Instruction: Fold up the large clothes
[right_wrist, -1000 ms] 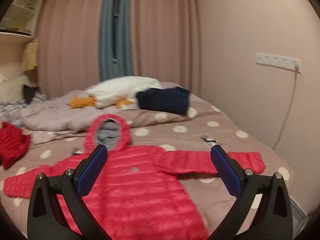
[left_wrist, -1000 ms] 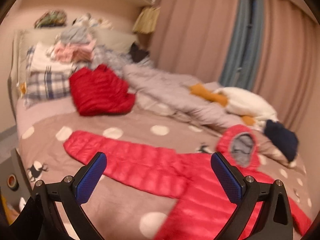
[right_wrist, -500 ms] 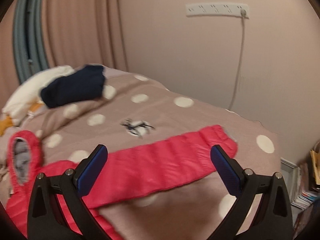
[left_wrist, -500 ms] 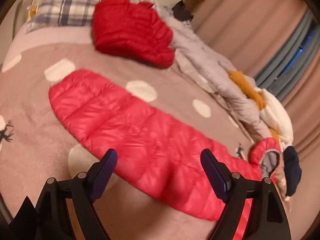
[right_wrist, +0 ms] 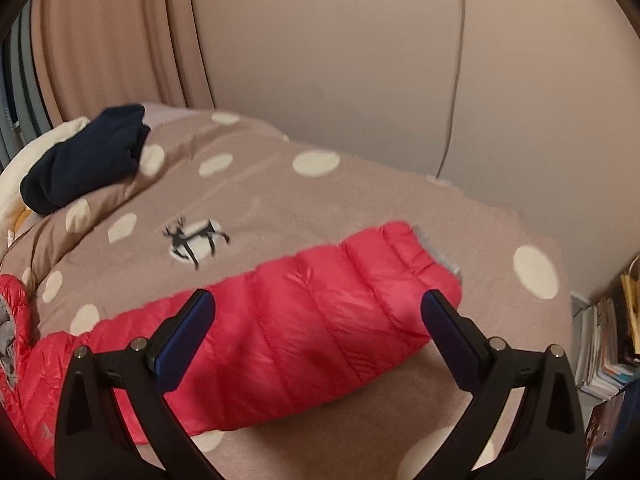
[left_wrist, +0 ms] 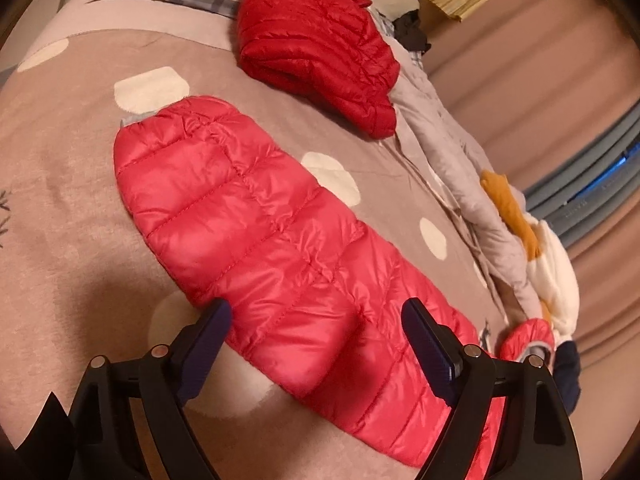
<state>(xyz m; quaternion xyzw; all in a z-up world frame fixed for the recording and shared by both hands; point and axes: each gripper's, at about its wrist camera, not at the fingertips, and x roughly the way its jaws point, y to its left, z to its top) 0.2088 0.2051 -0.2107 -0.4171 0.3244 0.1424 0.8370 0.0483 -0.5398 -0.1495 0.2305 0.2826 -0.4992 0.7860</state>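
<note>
Pink puffer jacket (left_wrist: 272, 240) lies flat on the bed (left_wrist: 60, 184), spread on the brown polka-dot blanket, sleeves out to both sides. My left claw (left_wrist: 316, 328) hangs over the left sleeve with its jaws spread wide on either side of the sleeve's width; blue pads (left_wrist: 430, 342) not pressing the fabric, nothing held. My right claw (right_wrist: 316, 316) is over the other sleeve (right_wrist: 320, 320) near the cuff end, jaws wide apart, empty; pads (right_wrist: 184, 340) clear of the cloth. Hood (left_wrist: 528, 338) sits at the far right of the left view. Folded red jacket (left_wrist: 320, 44) is beyond the sleeve, well apart from it. Navy garment (right_wrist: 84, 160) lies on the blanket far left in the right view. Deer print (right_wrist: 196, 238) is just behind the right sleeve.
</note>
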